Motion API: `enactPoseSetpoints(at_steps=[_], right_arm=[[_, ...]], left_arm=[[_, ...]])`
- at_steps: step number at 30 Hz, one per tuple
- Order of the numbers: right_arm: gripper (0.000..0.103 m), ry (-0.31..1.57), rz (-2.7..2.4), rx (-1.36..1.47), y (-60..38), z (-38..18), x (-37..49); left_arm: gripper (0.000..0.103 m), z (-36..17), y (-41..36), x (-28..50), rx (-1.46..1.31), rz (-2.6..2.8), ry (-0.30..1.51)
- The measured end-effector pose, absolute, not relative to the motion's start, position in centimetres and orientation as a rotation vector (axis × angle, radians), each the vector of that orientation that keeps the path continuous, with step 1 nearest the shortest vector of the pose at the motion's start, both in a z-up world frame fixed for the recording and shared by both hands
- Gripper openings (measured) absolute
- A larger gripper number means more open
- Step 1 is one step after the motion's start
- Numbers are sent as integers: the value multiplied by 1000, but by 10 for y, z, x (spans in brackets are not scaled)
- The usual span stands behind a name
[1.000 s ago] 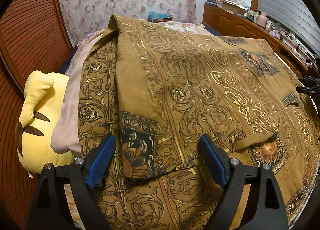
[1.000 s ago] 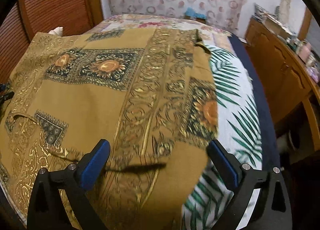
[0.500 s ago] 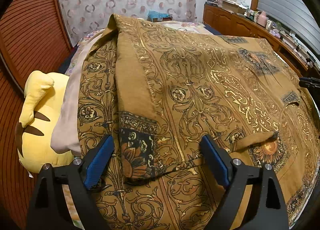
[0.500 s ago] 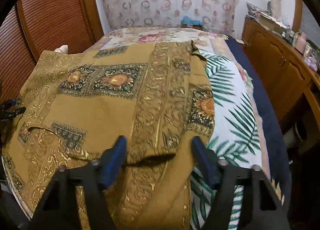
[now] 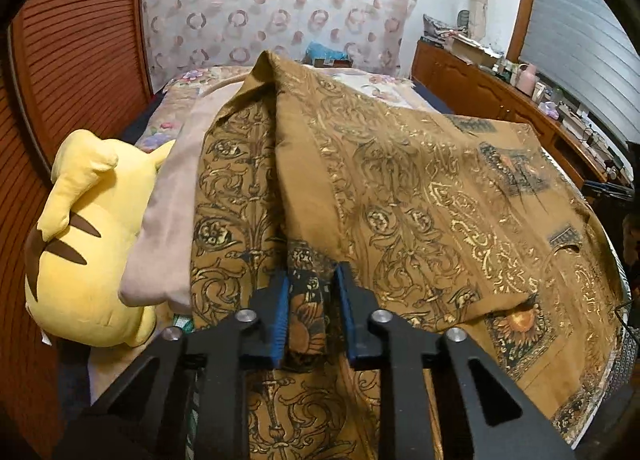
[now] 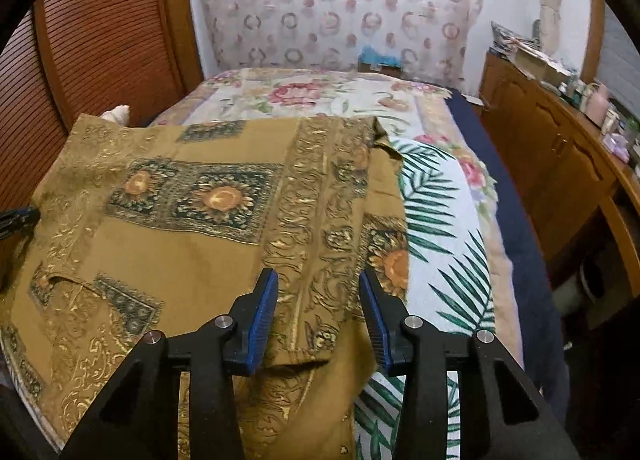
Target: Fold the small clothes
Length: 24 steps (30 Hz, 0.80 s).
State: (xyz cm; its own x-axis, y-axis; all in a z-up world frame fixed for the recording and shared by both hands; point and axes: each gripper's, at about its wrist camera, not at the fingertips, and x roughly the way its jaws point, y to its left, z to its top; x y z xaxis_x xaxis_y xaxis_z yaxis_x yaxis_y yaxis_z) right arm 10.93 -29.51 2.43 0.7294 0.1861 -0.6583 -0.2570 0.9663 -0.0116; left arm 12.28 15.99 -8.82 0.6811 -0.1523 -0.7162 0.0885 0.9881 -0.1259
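Now my left gripper (image 5: 311, 310) has just clamped the near hem of the mustard patterned garment (image 5: 420, 196) spread on the bed (image 6: 448, 228); my right gripper (image 6: 318, 320), still closing around its edge, isn't visibly pinching yet, so lifting waits.

Left claw (image 5: 311, 316) has just clamped; right claw (image 6: 318, 320) closing, pads half apart.

The bed (image 6: 516, 244) wears a floral quilt (image 6: 304, 94) at its far end and a palm-leaf sheet (image 6: 444, 244) nearer. A brown, gold-patterned garment (image 6: 192, 244) lies spread across it. At the bed's left edge rests a yellow plush toy (image 5: 86, 256), partly under a beige cloth (image 5: 168, 228).
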Motion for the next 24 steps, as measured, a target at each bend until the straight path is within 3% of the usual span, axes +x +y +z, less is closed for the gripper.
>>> enactPoseSetpoints(at_steps=[3,9,10,13,16,24], right_arm=[[44,742,271,-118,-291,19,114],[40,842,270,-141,-288,0,131],[38,842,275,-141,-288,-1,131],[19,849,294,-136,-290,-3,131],[4,836,323,-145,-288,-3,124],[1,670,354,-92,-300,28,86]], left_arm=[[12,-86,156,122,-81,-146,798],[12,-87,156,125,-79,-126,811],[12,-88,157,125,-83,-126,813],[12,-89,158,124,-87,-135,808],[4,-86,155,122,-77,-156,792],[2,-55,155,103,-105,-183,690]])
